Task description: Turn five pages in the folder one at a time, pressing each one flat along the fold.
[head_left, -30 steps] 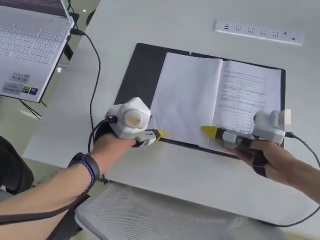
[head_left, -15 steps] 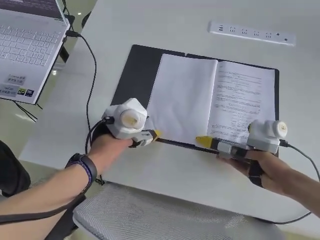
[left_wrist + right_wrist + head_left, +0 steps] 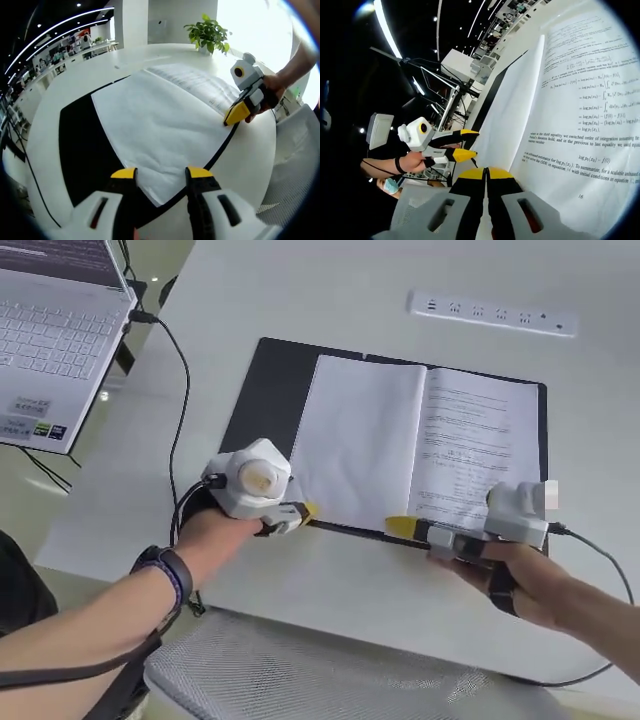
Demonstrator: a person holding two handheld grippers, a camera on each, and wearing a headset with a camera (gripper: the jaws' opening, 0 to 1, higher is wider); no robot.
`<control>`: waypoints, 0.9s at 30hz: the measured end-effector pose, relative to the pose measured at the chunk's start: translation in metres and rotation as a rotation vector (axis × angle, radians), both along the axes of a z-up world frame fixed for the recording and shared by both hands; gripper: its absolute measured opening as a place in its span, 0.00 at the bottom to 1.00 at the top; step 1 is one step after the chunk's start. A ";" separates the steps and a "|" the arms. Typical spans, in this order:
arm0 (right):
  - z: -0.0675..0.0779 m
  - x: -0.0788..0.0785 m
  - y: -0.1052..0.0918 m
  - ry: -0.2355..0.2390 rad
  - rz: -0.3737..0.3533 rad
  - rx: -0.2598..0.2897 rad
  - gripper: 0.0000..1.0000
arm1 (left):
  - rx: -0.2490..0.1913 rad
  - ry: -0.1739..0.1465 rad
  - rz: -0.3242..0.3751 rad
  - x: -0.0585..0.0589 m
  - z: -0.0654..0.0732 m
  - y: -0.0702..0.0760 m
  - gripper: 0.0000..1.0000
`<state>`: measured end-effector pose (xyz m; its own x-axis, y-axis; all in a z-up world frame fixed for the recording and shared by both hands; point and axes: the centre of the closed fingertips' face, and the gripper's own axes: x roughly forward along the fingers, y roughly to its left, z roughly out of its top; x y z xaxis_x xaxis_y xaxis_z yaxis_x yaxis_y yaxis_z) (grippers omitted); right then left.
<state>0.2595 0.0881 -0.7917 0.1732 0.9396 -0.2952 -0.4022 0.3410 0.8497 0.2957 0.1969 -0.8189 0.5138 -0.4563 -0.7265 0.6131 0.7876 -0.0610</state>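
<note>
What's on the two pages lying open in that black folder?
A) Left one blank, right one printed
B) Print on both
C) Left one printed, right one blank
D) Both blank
A: in the head view the left page of the folder is plain white, while the right page carries lines of printed text.

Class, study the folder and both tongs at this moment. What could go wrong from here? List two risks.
1. The right tongs, shut, sit at the foot of the fold beside the printed page; a hard drag could crease or tear the paper.
2. The left tongs, open, sit at the near corner of the blank page; closing there might lift or crumple it.
</note>
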 end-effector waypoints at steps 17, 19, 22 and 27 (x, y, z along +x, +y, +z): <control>0.011 -0.011 -0.014 -0.003 0.004 -0.032 0.06 | -0.038 0.041 0.012 -0.004 0.007 -0.006 0.47; 0.014 -0.011 -0.018 -0.012 -0.001 -0.037 0.08 | -0.050 0.040 0.021 -0.005 0.011 -0.007 0.47; 0.019 -0.010 -0.022 -0.037 -0.007 -0.046 0.14 | -0.047 0.034 0.014 -0.006 0.016 -0.008 0.49; 0.031 -0.004 -0.033 -0.110 -0.012 -0.087 0.21 | -0.047 0.018 0.009 -0.006 0.029 -0.007 0.51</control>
<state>0.2552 0.0553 -0.7606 0.2204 0.9087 -0.3544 -0.4867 0.4173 0.7675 0.2900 0.1902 -0.7902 0.5051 -0.4858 -0.7134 0.6045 0.7890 -0.1094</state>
